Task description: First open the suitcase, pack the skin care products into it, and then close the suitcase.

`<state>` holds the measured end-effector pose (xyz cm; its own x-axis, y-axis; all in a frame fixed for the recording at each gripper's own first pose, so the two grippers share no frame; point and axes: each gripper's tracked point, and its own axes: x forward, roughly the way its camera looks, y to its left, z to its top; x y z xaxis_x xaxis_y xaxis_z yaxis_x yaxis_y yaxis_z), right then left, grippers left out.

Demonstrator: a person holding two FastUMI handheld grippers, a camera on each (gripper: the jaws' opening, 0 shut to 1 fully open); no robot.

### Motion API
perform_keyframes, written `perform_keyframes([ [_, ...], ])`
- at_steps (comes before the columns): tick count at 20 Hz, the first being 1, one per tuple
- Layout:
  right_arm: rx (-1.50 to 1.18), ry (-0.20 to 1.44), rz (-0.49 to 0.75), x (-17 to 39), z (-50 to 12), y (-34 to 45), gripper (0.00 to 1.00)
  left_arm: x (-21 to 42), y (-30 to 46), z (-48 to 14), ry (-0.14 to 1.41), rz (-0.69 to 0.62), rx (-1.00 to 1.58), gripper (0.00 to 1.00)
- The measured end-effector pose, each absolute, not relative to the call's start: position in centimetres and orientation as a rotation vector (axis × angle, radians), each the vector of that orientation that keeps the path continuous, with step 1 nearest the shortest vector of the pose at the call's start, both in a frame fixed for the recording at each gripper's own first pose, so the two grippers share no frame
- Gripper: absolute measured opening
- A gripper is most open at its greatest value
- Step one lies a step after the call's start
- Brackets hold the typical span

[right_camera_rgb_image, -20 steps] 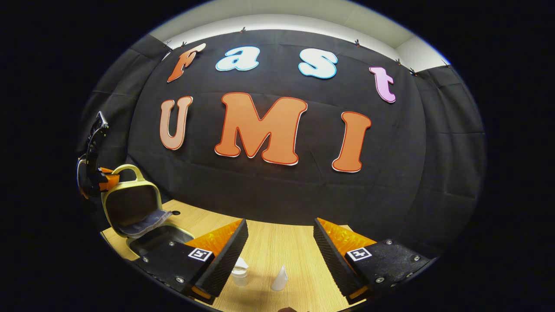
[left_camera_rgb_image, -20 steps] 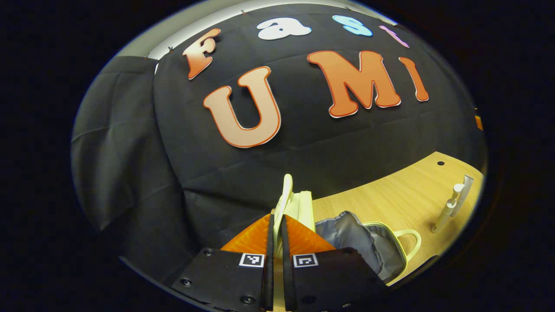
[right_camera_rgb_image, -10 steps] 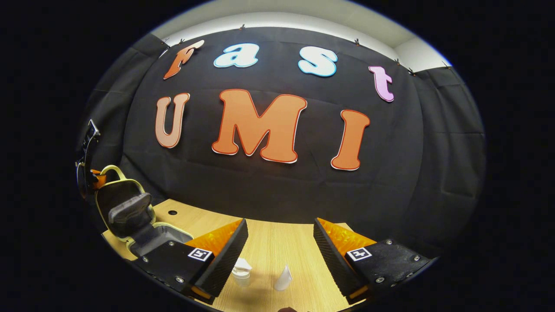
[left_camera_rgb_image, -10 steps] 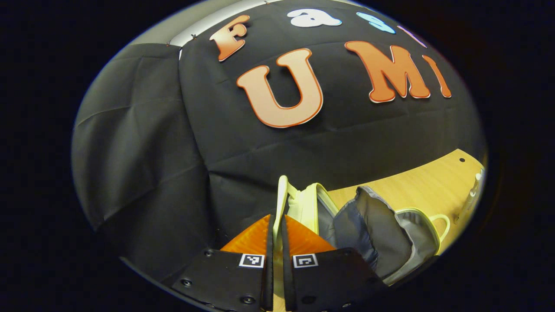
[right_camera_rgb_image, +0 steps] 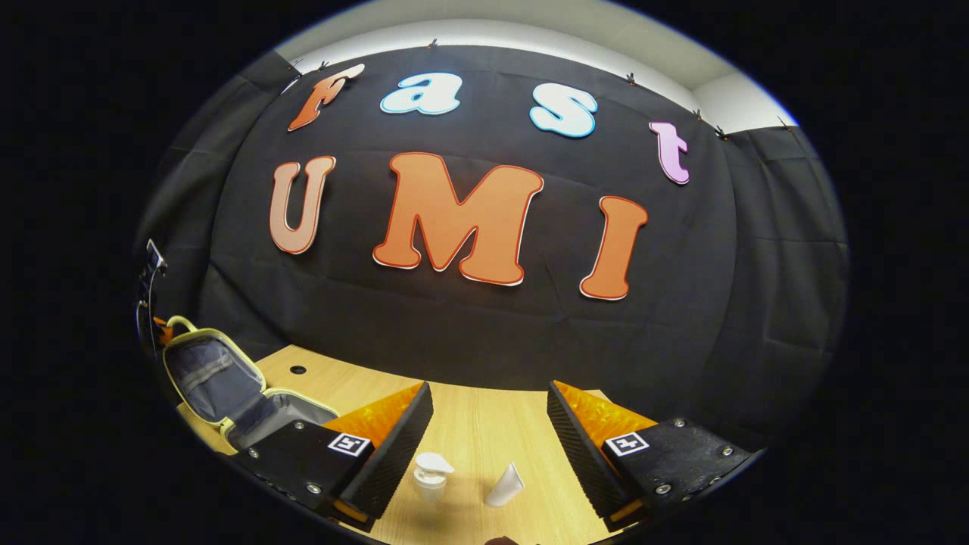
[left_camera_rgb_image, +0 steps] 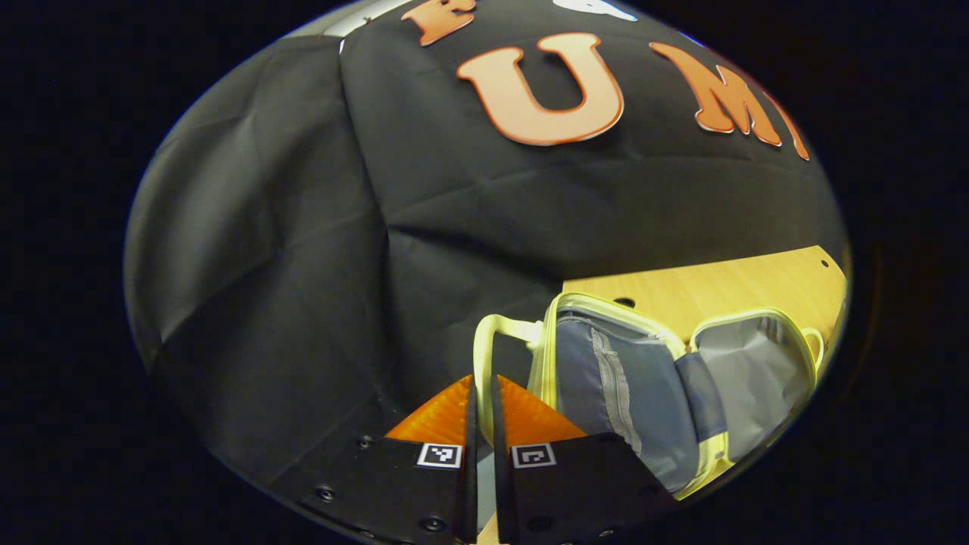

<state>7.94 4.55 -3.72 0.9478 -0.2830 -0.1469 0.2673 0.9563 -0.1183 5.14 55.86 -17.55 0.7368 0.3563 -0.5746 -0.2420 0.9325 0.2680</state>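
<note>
suitcase lid [left_camera_rgb_image: 606, 378] swung fully open, left gripper [left_camera_rgb_image: 480, 424] pinching its handle [left_camera_rgb_image: 484, 356]

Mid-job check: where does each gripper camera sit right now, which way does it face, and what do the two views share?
Left gripper view: rides the left gripper, facing the booth wall over the open suitcase; its fingers are closed on the lid handle.
Right gripper view: rides the right gripper, facing the wall across the table; fingers apart above a pump bottle and a tube.
Shared: the suitcase, lid laid back.
</note>
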Motion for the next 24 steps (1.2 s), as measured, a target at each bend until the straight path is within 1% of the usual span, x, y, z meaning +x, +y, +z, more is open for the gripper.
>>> perform_keyframes([
  [3,-0.066,0.168,-0.285,7.9,-3.8,5.4,0.97,5.3,56.7,-22.7,0.768,0.375,0.093,0.10],
  [5,-0.054,0.173,-0.293,7.8,-3.8,5.4,0.97,5.0,57.4,-24.0,0.809,0.410,0.072,0.10],
  [6,-0.054,0.173,-0.302,7.6,-3.8,5.3,0.97,4.9,58.2,-24.0,0.828,0.441,0.113,0.14],
  [7,-0.055,0.171,-0.312,7.4,-3.6,5.0,0.97,5.3,58.5,-25.3,0.830,0.447,0.127,0.21],
  [9,-0.054,0.175,-0.323,7.2,-3.7,4.7,0.97,6.0,58.5,-25.5,0.812,0.454,0.133,0.22],
  [10,-0.055,0.175,-0.329,7.0,-3.6,4.6,0.97,5.9,58.2,-25.1,0.802,0.457,0.131,0.19],
  [11,-0.055,0.174,-0.331,6.9,-3.6,4.4,0.97,6.0,57.5,-24.4,0.783,0.443,0.117,0.25],
  [12,-0.052,0.174,-0.330,6.8,-3.6,4.3,0.97,6.4,57.2,-23.6,0.760,0.444,0.117,0.27],
  [14,-0.055,0.173,-0.327,6.7,-3.7,4.1,0.97,6.7,55.8,-21.6,0.710,0.439,0.112,0.43],
  [17,-0.060,0.172,-0.315,6.6,-3.7,3.8,0.97,7.6,53.4,-19.2,0.634,0.417,0.134,0.86],
  [18,-0.059,0.170,-0.311,6.6,-3.7,3.6,0.97,7.8,52.6,-18.1,0.613,0.410,0.143,0.88],
  [19,-0.056,0.167,-0.305,6.6,-3.7,3.5,0.97,8.0,51.4,-17.4,0.597,0.394,0.141,0.95],
  [21,-0.049,0.167,-0.291,6.7,-3.9,3.6,0.97,7.9,49.2,-15.1,0.558,0.375,0.142,0.99],
  [24,-0.040,0.172,-0.265,6.8,-4.4,3.3,0.97,8.2,45.2,-11.9,0.497,0.322,0.143,0.99],
])
